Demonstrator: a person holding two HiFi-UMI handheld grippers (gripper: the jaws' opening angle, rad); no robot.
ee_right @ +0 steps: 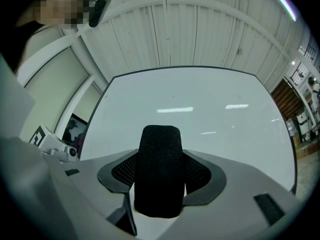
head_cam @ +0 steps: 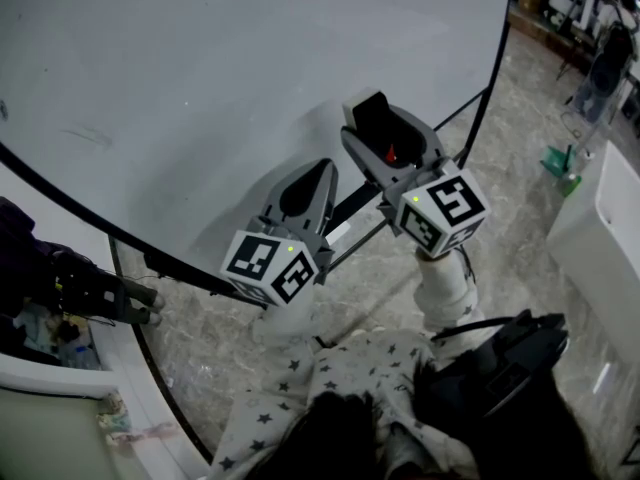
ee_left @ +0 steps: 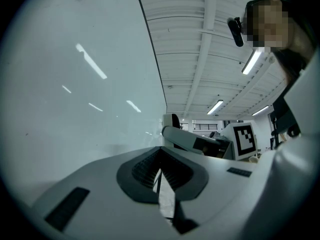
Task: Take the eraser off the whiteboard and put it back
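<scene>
The large whiteboard [head_cam: 200, 68] fills the upper left of the head view and stands right ahead in the right gripper view [ee_right: 200, 114]. My right gripper [head_cam: 385, 133] is shut on the eraser [ee_right: 160, 184], a black felt-faced block that stands up between the jaws. The eraser's felt faces the board from close by; whether it touches the board I cannot tell. My left gripper [head_cam: 312, 183] hangs lower and to the left, beside the board's bottom edge. Its jaws [ee_left: 161, 171] meet with only a thin slit and hold nothing.
The board's black frame and stand bars [head_cam: 487, 98] run down to a marbled floor. A white counter [head_cam: 600, 228] and a green object [head_cam: 560, 163] are at the right. A black bag [head_cam: 500, 368] sits low right, and dark gear [head_cam: 95, 293] lies on a ledge at the left.
</scene>
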